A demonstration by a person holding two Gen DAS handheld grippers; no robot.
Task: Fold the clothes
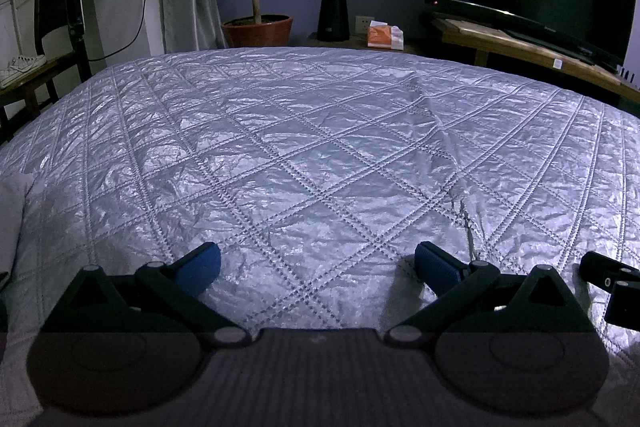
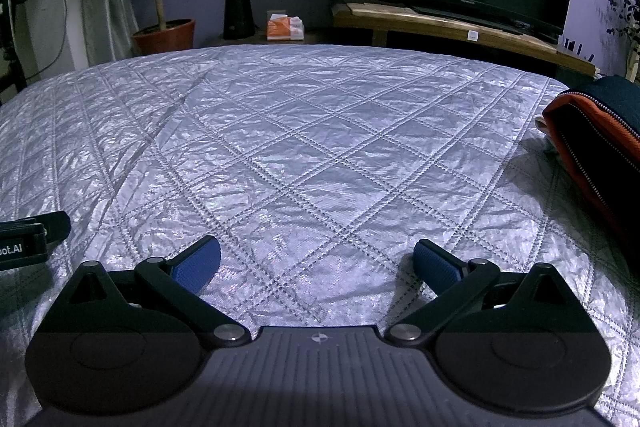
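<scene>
Both tools hover low over the bed (image 1: 320,147), side by side. The left tool (image 1: 318,269) stands wide and empty; the right tool (image 2: 317,263) likewise. A dark garment with orange lining (image 2: 596,131) lies at the bed's right edge, well apart from both. The quilt centre is bare. Judgement: no fold started; fetching, spreading and folding remain.

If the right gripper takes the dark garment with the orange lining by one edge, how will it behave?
The dark zippered garment with orange lining lies bunched on the silver quilted bedspread, so it will probably hang floppy. Its thick layers suggest some weight. The metal zipper edge may swing. The right gripper is open.
</scene>
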